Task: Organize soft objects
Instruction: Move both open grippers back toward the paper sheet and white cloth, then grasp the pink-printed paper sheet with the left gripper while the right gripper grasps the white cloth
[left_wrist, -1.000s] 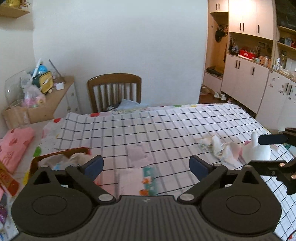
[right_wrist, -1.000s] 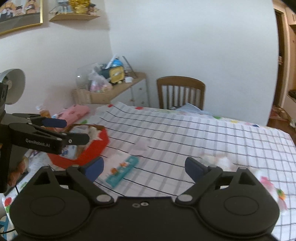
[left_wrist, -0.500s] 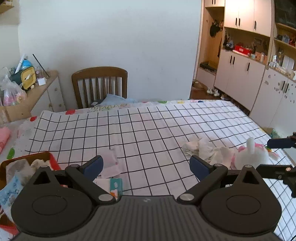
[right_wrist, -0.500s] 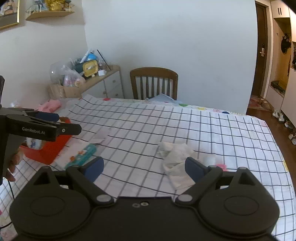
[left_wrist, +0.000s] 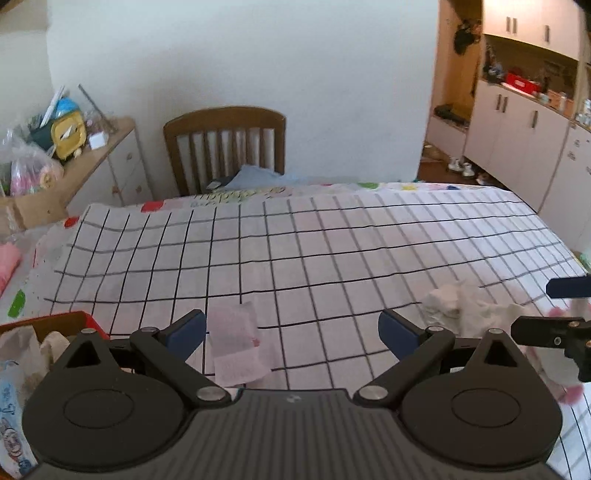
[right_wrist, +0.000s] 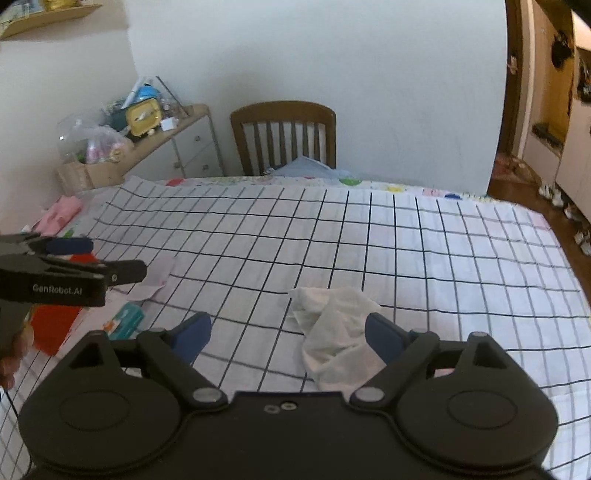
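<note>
- The right gripper (right_wrist: 288, 334) fills the lower part of its own view; its jaws stand wide and are closing a little, with nothing pressed between the pads.
- A crumpled white cloth (right_wrist: 338, 332) lies on the checked tablecloth (right_wrist: 406, 240) at lower centre of that view, partly between the fingers and lying against the right-hand blue pad (right_wrist: 384, 338).
- The left gripper (left_wrist: 291, 330) has its jaws spread wide and empty, above the tablecloth at the bottom of its view.
- Between its fingers, nearer the left one, lies a thin pale sheet (left_wrist: 236, 341) flat on the cloth.
- A red basket (left_wrist: 55, 325) sits at the lower left of the left view, holding pale soft items and a printed packet.
- In the right view a teal and white packet (right_wrist: 123, 321) lies just right of the basket.
- A wooden chair (right_wrist: 284, 136) stands at the table's far edge, in the upper centre.
- A pink item (right_wrist: 61, 214) lies at the left edge of the table.
</note>
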